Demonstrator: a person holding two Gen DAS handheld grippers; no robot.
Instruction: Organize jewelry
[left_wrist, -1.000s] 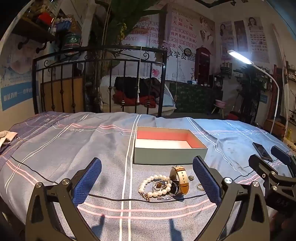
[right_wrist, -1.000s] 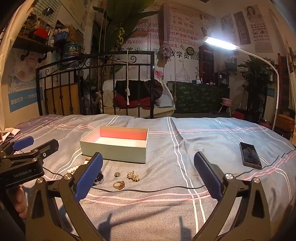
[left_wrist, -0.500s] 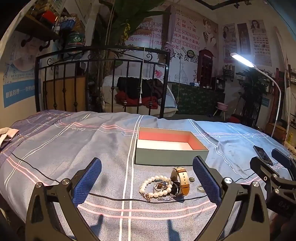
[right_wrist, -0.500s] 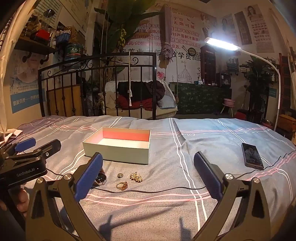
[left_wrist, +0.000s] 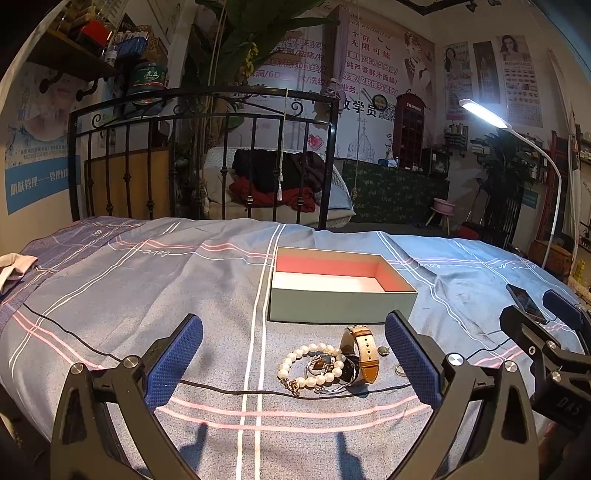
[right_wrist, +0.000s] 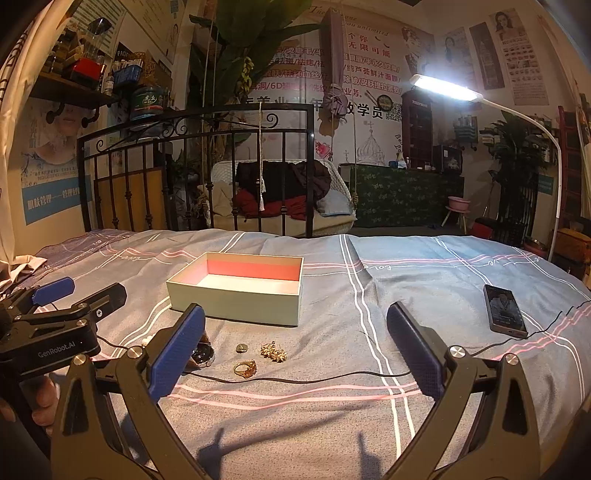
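An open pale green box (left_wrist: 341, 304) with a pink and white inside stands on the bed; it also shows in the right wrist view (right_wrist: 236, 304). In front of it lie a pearl bracelet (left_wrist: 303, 365), a watch with a tan strap (left_wrist: 364, 352), a gold ring (right_wrist: 245, 368), a gold earring cluster (right_wrist: 273, 350) and a small charm (right_wrist: 242, 347). My left gripper (left_wrist: 291, 363) is open and empty above the pearls and watch. My right gripper (right_wrist: 295, 347) is open and empty above the gold pieces.
A black cable (right_wrist: 295, 380) runs across the striped bedspread just in front of the jewelry. A phone (right_wrist: 504, 310) lies on the bed at the right. A black iron bed frame (right_wrist: 199, 173) stands behind the bed. A white lamp (right_wrist: 447, 88) shines at the right.
Both cameras have tilted up slightly, so the box and jewelry sit a little lower in view. Both grippers stay open and nothing on the bed has moved.
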